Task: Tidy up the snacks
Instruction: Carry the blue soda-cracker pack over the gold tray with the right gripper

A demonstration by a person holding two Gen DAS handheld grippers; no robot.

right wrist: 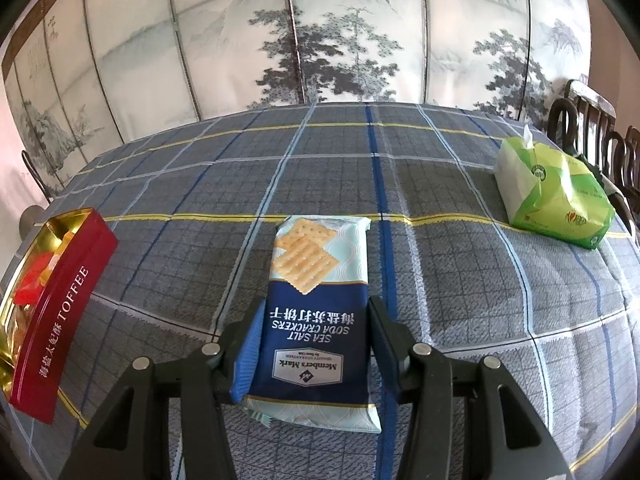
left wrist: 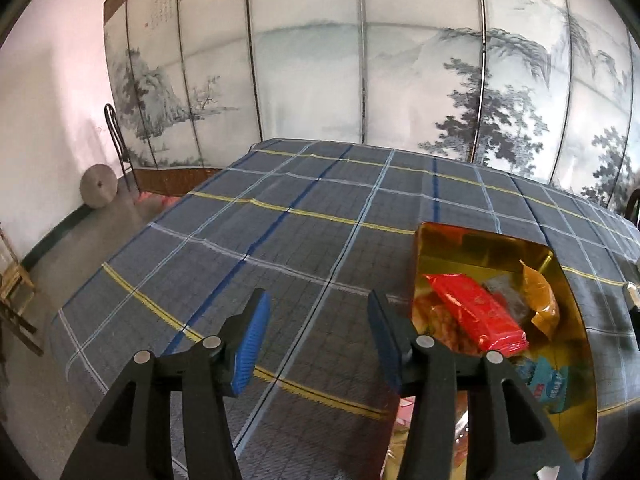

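Note:
A red toffee tin with a gold inside [left wrist: 560,280] stands on the plaid tablecloth and holds several snack packs, among them a red pack [left wrist: 476,312] and an orange one [left wrist: 540,292]. The tin also shows at the left of the right wrist view [right wrist: 68,300]. My left gripper [left wrist: 316,332] is open and empty, just left of the tin. My right gripper [right wrist: 316,340] has its jaws around a blue and white soda cracker pack [right wrist: 316,312], touching both its sides; the pack's far end rests near the cloth.
A green tissue pack [right wrist: 556,192] lies at the far right of the table [right wrist: 440,260]. A painted folding screen [left wrist: 360,60] stands behind the table. Dark chairs [right wrist: 592,128] stand at the right edge. The floor drops off to the left [left wrist: 80,248].

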